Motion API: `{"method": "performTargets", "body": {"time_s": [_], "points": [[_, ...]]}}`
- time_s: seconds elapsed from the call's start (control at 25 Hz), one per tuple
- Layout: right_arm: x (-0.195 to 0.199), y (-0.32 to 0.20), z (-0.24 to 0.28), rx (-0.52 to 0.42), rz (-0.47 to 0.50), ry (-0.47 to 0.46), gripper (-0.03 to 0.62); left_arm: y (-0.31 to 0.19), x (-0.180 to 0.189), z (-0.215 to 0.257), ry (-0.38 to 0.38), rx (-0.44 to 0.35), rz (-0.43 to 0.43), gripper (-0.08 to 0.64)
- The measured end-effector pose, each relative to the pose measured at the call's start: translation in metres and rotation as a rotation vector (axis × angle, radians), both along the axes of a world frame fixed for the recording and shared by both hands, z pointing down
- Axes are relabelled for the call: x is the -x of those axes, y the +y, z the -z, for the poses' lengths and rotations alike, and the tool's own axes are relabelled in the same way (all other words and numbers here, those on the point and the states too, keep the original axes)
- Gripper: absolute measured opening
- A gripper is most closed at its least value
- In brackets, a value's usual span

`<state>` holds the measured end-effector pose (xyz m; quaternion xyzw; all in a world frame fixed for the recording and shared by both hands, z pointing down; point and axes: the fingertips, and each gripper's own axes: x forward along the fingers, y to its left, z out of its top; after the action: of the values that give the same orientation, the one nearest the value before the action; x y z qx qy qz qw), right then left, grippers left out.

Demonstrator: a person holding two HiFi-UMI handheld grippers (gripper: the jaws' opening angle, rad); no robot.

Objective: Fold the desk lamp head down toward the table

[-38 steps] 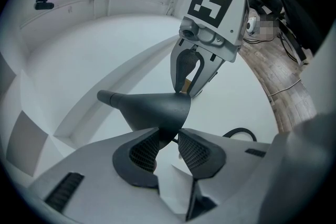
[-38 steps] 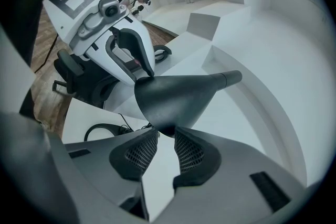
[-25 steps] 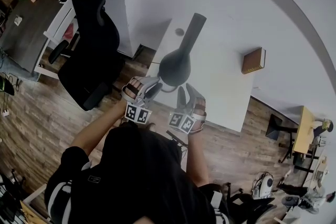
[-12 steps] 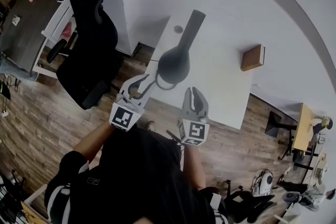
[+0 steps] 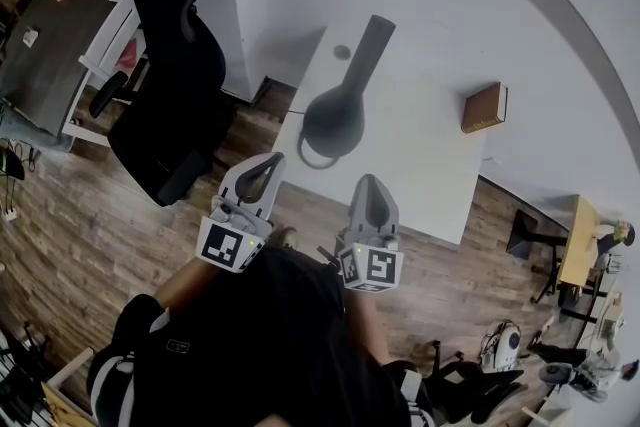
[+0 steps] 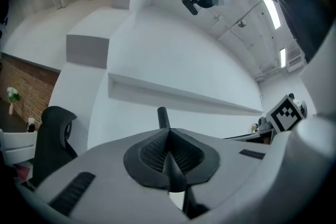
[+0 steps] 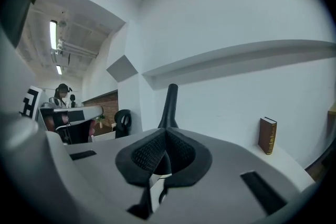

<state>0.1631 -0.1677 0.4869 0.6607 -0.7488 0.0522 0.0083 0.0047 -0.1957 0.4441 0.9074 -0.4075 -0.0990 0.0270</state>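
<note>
Pulled up and back off the desk lamp (image 5: 335, 118) now: left gripper (image 5: 270, 161) and right gripper (image 5: 368, 182).
Both sets of jaws are pressed together, nothing pinched; the desk lamp is left standing on the white worktop (image 5: 432, 160), near its front edge.

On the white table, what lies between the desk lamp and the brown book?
Nothing: the head view shows only bare white table between the desk lamp and the brown book.
</note>
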Motion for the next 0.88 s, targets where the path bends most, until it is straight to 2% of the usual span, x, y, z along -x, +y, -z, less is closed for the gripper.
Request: {"method": "performTargets", "body": {"time_s": [0.88], "points": [[0.012,0.001,-0.013,0.028,0.012,0.039,0.012,0.002,-0.007,-0.014,-0.02,0.019,-0.023,0.025]]}}
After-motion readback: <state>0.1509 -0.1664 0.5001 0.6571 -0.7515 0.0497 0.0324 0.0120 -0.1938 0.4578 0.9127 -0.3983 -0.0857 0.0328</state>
